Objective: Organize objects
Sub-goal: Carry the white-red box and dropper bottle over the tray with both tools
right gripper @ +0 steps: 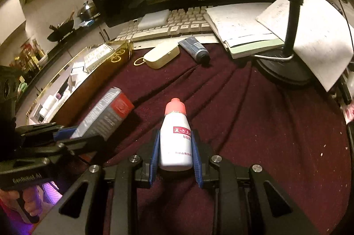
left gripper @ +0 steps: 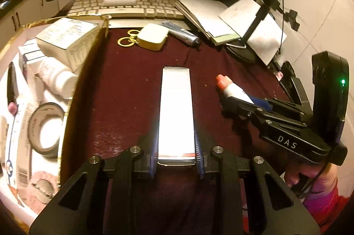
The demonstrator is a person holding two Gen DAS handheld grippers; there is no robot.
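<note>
— While both claws hover above the maroon-clothed tabletop [right gripper: 254, 115], what lies where?
— Left claw [left gripper: 176, 146]: clamped on long white carton [left gripper: 176, 111], long axis pointing away. Right claw [right gripper: 176, 153]: clamped on red-capped white bottle [right gripper: 176, 135].
— And the gold-rimmed storage box [left gripper: 64, 124]?
— Off to the left, nearer the left claw; carton probably first in.
</note>
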